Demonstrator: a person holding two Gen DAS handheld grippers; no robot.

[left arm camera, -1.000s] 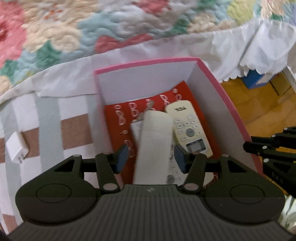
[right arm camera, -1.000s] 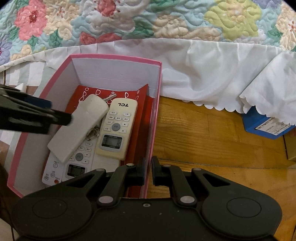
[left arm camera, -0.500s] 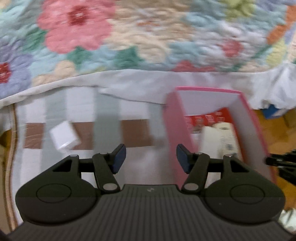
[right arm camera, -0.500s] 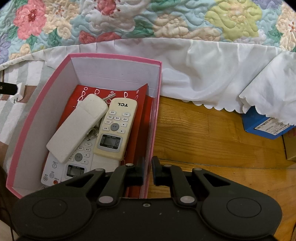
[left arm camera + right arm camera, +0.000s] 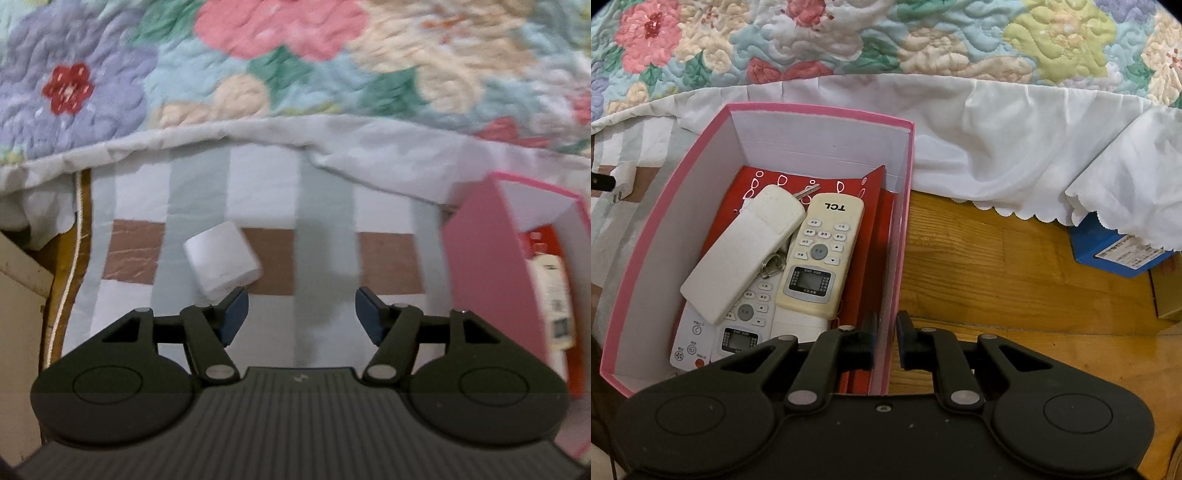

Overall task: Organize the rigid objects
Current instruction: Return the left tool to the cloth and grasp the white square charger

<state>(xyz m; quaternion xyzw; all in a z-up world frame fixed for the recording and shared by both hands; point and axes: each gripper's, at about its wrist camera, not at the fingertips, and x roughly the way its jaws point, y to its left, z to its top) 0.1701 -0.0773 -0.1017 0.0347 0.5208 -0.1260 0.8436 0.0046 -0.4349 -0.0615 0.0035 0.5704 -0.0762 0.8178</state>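
Note:
A white charger cube (image 5: 221, 258) lies on the striped mat, just beyond my left fingertip (image 5: 232, 310). My left gripper (image 5: 301, 314) hangs over the mat with its jaws opening and nothing between them. The pink box (image 5: 480, 258) stands to its right. In the right wrist view the pink box (image 5: 646, 240) holds a cream TCL remote (image 5: 822, 251), a white remote lying face down (image 5: 746, 251), another white remote (image 5: 738, 332) beneath, a key (image 5: 807, 192) and a red folder (image 5: 849, 184). My right gripper (image 5: 885, 339) is shut on the box's right wall.
A floral quilt (image 5: 295, 74) with a white bed skirt (image 5: 1015, 147) runs along the back. Wooden floor (image 5: 1015, 277) lies right of the box, with a blue carton (image 5: 1115, 254) under the skirt. A cream furniture edge (image 5: 18, 295) borders the mat at left.
My left gripper has swung left, out from over the box to above the mat near the charger cube, and its jaws stand wider. The right gripper has not moved.

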